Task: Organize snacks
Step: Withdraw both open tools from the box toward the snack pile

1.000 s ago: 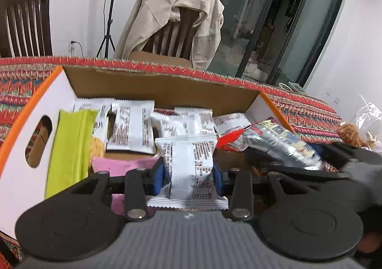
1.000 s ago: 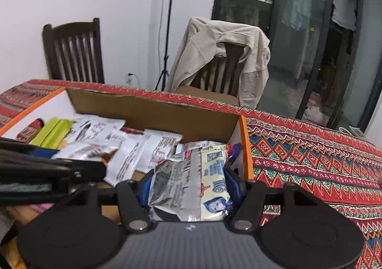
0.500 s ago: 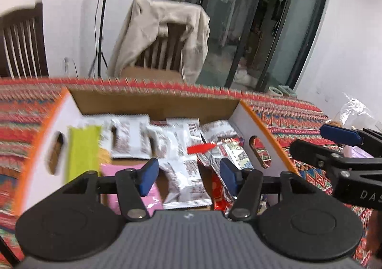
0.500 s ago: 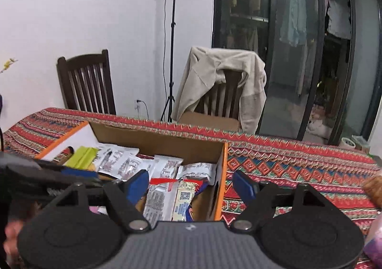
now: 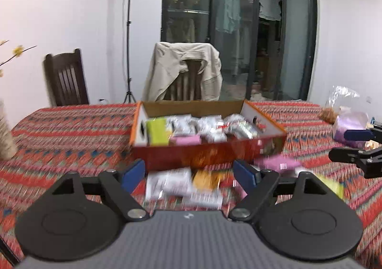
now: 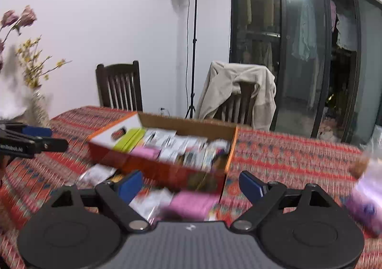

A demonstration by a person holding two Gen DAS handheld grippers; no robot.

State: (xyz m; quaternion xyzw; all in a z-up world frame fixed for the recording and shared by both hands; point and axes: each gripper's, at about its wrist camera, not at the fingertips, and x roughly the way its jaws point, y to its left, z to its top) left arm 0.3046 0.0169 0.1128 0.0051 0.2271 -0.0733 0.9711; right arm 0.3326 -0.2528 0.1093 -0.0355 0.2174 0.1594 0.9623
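I'm hovering both grippers, left gripper (image 5: pixel 189 172) and right gripper (image 6: pixel 189 186), just in front of the box (image 5: pixel 207 157), jaws just been opening, nothing held. Loose snack packets (image 5: pixel 181 185) are lying here; grabbing two together risks a messy drop.

A: Left wrist view — sits just behind its own blue pads, faces across the table (image 5: pixel 59 130), angled slightly down, box (image 5: pixel 205 157) near and head-on.

B: Right wrist view — same set-up, further right; box (image 6: pixel 152 166) seen obliquely.

A: Shared: box, draped chair (image 5: pixel 183 73), light stand (image 6: pixel 194 37), glass doors. Each view catches the other gripper at its edge.
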